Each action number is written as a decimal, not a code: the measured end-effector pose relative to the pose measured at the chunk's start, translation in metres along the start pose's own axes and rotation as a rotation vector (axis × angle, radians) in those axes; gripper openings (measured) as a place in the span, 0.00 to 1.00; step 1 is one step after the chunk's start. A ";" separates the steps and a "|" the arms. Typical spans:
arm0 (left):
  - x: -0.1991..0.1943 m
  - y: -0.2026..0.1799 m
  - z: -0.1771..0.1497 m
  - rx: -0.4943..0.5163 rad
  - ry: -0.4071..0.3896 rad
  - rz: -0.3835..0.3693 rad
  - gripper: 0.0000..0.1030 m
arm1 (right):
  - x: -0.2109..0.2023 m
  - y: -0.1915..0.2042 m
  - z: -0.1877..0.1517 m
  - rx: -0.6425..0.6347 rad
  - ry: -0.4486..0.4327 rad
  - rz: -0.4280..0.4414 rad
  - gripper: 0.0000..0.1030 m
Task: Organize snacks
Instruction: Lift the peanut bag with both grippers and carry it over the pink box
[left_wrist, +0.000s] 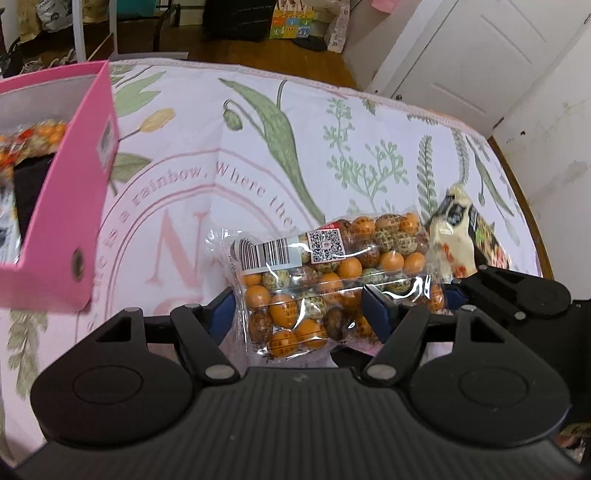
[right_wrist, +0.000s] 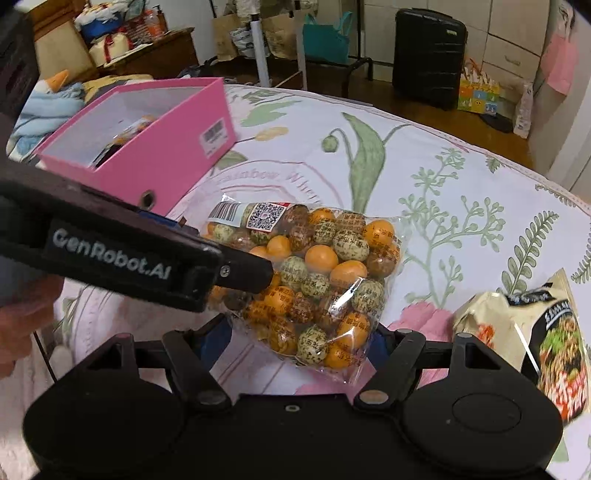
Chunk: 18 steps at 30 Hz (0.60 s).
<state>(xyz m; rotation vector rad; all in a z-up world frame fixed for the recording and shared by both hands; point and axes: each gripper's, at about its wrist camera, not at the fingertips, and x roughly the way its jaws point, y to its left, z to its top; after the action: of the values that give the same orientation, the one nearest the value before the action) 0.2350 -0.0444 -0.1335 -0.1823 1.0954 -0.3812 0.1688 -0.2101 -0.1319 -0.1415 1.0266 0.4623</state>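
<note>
The bag of round snacks (left_wrist: 325, 273), clear plastic packed with orange and speckled balls, hangs lifted above the floral cloth of the desk (left_wrist: 258, 155), held from both sides. The left tongs (left_wrist: 299, 306) stand about half open with their blue pads pressed into the bag's lower part, so they have hold of it. In the right wrist view the same bag (right_wrist: 314, 280) sits between the right tongs (right_wrist: 295, 343), spread to a similar width; their pads appear to press its bottom end, though the crinkled film hides the exact contact.

The step in hand looks like carrying the bag to the pink box (left_wrist: 62, 206), which is open-topped and already holds a similar pack. To do it well, both tongs should travel together at a steady spacing, since the loose film could slip or the balls shift if one side leads. The bag should rise clear of the box's near wall before coming down inside.

The desk between bag and box is bare cloth, giving free passage leftward. A cream noodle packet (right_wrist: 535, 332) lies just to the right of the bag, near the desk's curved edge, and is better left undisturbed. The box stands close to the desk's far left edge, so it should not be nudged.
</note>
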 end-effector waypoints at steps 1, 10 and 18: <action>-0.004 0.001 -0.003 -0.009 0.008 -0.002 0.69 | -0.004 0.004 -0.002 -0.002 0.001 0.003 0.76; -0.055 0.008 -0.033 -0.018 0.005 -0.014 0.69 | -0.044 0.043 -0.014 0.016 0.009 0.020 0.75; -0.108 0.009 -0.053 0.024 -0.041 0.009 0.69 | -0.079 0.078 -0.015 0.017 -0.012 0.039 0.75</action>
<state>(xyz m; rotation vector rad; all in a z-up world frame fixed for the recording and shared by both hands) 0.1460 0.0078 -0.0712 -0.1635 1.0502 -0.3812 0.0894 -0.1688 -0.0648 -0.1033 1.0227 0.4886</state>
